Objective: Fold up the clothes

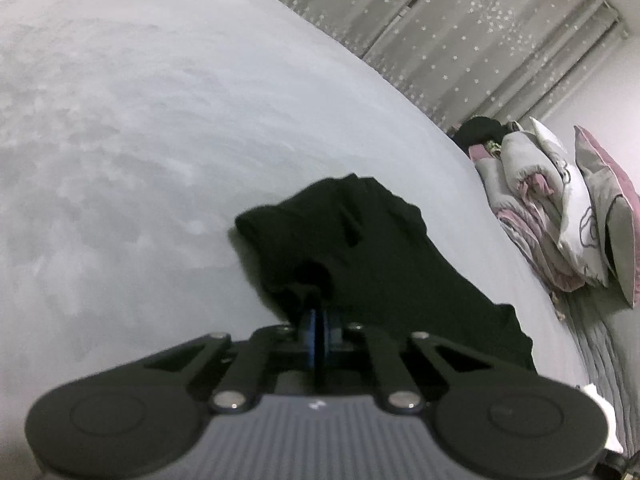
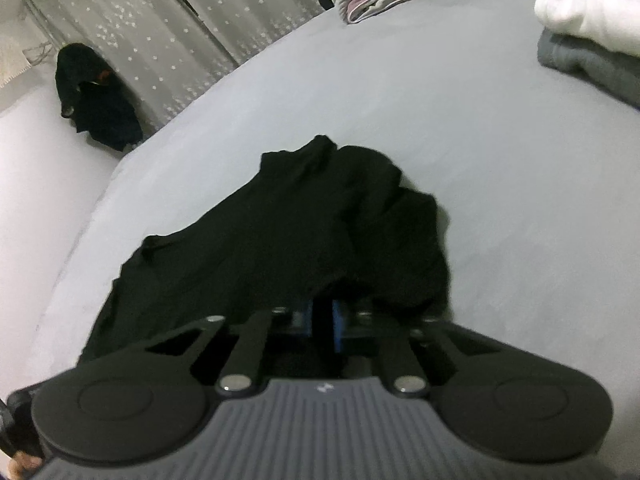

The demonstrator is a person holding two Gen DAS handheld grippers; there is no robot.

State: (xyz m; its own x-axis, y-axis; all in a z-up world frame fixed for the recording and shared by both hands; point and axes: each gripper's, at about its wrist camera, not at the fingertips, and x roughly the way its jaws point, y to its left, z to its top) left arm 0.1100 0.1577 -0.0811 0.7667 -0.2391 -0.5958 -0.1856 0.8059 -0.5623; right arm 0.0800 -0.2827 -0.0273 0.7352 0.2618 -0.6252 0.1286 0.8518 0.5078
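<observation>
A crumpled black garment [image 1: 372, 248] lies on the pale grey bed sheet [image 1: 140, 140]. In the left wrist view my left gripper [image 1: 316, 304] is shut, its blue pads pressed together on a bunched edge of the garment at its near left side. The right wrist view shows the same black garment [image 2: 288, 232] spread toward the far side. My right gripper [image 2: 323, 308] is shut on the near edge, and the cloth drapes over its fingertips and hides them.
Pillows and folded pink-grey bedding [image 1: 560, 216] are piled at the bed's right side, with a dark heap [image 1: 480, 130] behind them. A white cloth [image 2: 592, 4] rests on a folded grey one [image 2: 588, 64] at far right. Another black garment [image 2: 96, 96] sits by the star-patterned curtain [image 2: 168, 32].
</observation>
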